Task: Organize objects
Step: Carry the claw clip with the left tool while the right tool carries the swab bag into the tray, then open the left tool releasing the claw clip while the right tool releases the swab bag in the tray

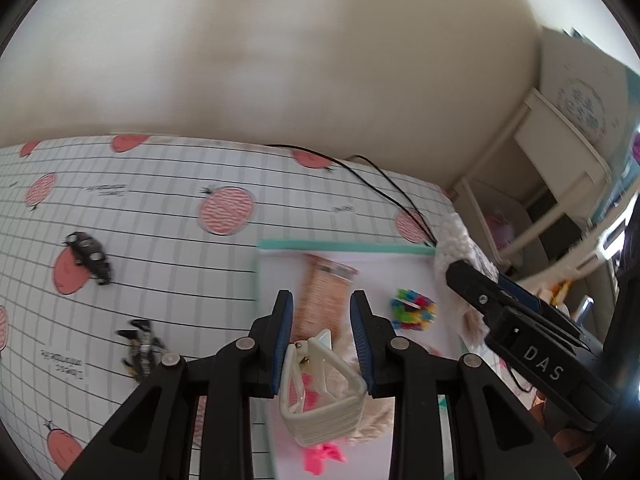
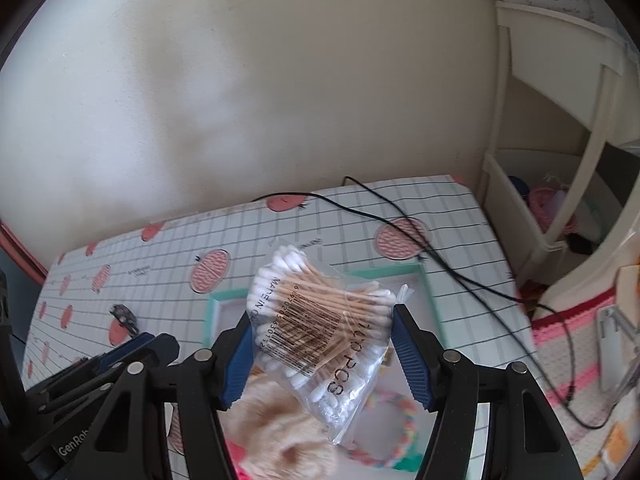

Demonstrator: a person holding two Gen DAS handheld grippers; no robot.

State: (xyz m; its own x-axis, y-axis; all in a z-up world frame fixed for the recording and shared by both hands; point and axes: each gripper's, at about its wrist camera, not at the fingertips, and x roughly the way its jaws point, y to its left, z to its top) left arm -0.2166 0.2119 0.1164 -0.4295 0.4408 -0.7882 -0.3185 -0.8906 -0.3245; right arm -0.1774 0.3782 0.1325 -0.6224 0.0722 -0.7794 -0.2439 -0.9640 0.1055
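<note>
In the left wrist view my left gripper [image 1: 322, 297] is shut on a cream hair claw clip [image 1: 320, 396], held over a white tray with a teal rim [image 1: 340, 245]. A bag of cotton swabs [image 1: 326, 300] lies in that tray beyond the clip. In the right wrist view the same bag [image 2: 320, 320] shows between the wide-open fingers of my right gripper [image 2: 322, 312], resting partly on a fluffy beige scrunchie [image 2: 280, 428]. A colourful bead bracelet [image 2: 400, 436] lies under the bag's near end. The right gripper [image 1: 456, 272] hangs at the tray's far right corner.
Two dark hair clips [image 1: 90, 256] [image 1: 140, 348] lie on the grid tablecloth left of the tray. A black cable [image 2: 440, 264] crosses the table's back right. A cream shelf unit [image 2: 560, 184] stands to the right, with a pink crocheted mat [image 2: 568, 344] below it.
</note>
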